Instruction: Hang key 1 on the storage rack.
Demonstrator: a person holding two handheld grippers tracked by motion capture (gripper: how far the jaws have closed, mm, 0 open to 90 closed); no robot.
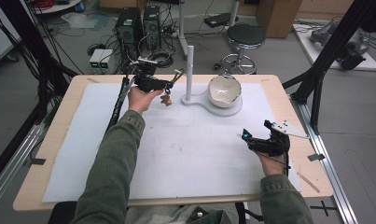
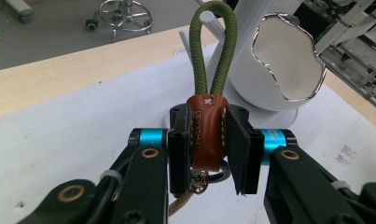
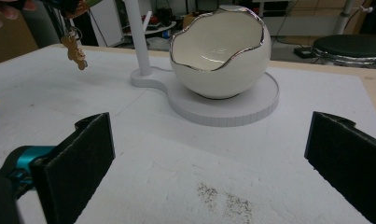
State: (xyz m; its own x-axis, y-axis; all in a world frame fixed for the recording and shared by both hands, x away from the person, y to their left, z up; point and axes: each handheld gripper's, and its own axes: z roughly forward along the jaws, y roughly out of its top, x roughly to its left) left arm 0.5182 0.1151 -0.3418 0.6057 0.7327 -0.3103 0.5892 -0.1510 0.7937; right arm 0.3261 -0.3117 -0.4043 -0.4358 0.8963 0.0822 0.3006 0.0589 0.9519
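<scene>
You are clamping the left hand-held gripper (image 2: 209,156) on the brown leather tab (image 2: 206,130) of a keychain, holding it above the counter (image 1: 59,116) near its far edge, green cord loop (image 2: 212,46) pointing up toward the white peg stand (image 1: 189,70), probably so the loop can go over a peg. The tab's stamped lettering is too blurred to read. Your right hand-held gripper (image 3: 209,163) is waiting wide and empty near the counter's right edge, facing the egg-shaped bowl (image 3: 220,51).

A light wooden table (image 1: 275,84) carries a pale grey mat (image 1: 185,154); on the mat rests a white stand base (image 1: 212,108).
</scene>
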